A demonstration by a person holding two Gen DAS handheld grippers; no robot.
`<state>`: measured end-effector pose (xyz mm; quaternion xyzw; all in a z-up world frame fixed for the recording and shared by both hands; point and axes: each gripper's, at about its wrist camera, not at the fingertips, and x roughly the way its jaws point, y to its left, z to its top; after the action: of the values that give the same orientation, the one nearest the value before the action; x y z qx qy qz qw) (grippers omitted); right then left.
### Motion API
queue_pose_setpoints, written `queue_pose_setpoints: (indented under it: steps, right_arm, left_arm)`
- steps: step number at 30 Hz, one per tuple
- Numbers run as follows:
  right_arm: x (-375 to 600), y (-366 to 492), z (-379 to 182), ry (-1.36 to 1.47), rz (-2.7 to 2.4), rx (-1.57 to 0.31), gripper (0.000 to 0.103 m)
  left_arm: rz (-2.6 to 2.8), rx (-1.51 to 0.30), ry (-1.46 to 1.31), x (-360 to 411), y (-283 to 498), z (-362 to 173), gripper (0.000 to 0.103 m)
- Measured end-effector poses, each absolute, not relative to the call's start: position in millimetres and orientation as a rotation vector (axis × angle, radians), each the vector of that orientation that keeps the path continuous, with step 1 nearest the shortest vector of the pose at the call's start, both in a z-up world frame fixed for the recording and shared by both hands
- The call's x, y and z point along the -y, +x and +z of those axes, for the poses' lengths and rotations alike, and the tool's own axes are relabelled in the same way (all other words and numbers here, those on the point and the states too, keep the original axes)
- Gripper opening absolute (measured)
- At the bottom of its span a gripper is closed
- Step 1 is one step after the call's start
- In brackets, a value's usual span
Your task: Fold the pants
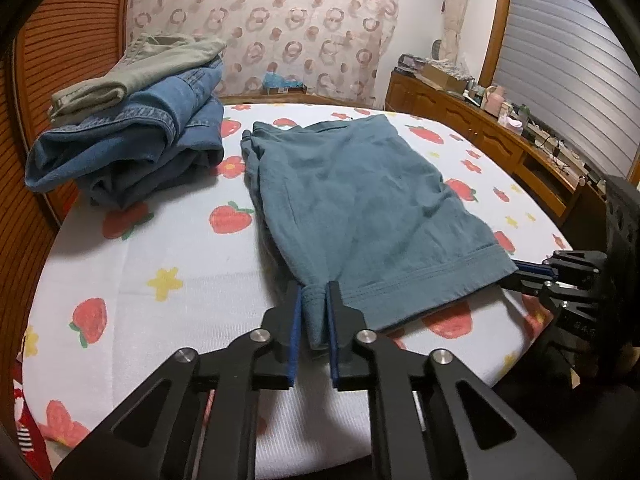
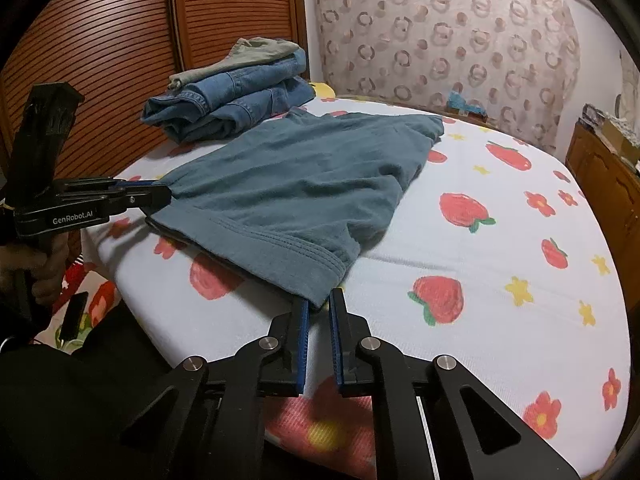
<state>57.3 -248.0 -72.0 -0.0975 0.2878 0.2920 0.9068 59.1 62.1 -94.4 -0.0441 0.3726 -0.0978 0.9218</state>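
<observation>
Teal-grey pants lie folded flat on the strawberry-print table cover. They also show in the right wrist view. My left gripper is shut on the near left hem corner, with cloth bunched between the blue pads. It shows from the side in the right wrist view. My right gripper has the near right hem corner between its pads, which stand slightly apart. In the left wrist view it pinches that corner at the right edge.
A stack of folded blue jeans with beige pants on top sits at the far left. A wooden slatted door stands behind it. A wooden cabinet with clutter runs along the right. A patterned curtain hangs at the back.
</observation>
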Motion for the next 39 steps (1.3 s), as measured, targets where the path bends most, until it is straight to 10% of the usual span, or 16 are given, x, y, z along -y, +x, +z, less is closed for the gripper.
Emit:
queue_pose_setpoints:
  steps: [13,29,35,39]
  right_arm:
    - [256.9,52.9,-70.1,-0.172,0.612,-0.593,0.007]
    - [266.9,47.1,-61.3,-0.123,0.615,-0.607,0.007]
    - [272.6,43.8,-54.3,-0.105,0.604,-0.585,0.007]
    - [267.6,48.7,-55.2,-0.108,0.587,-0.588,0.027]
  left_arm:
    - [-0.202,-0.796,-0.074,-57.5,53.6,-95.0,0.01]
    - [-0.209,-0.743,-0.131,-66.8,55.4,-83.4,0.071]
    - [-0.206,-0.77,-0.115,-63.2,62.2,-90.8,0.071]
    - [-0.169,-0.786,-0.111,-64.4,64.2,-96.6,0.071]
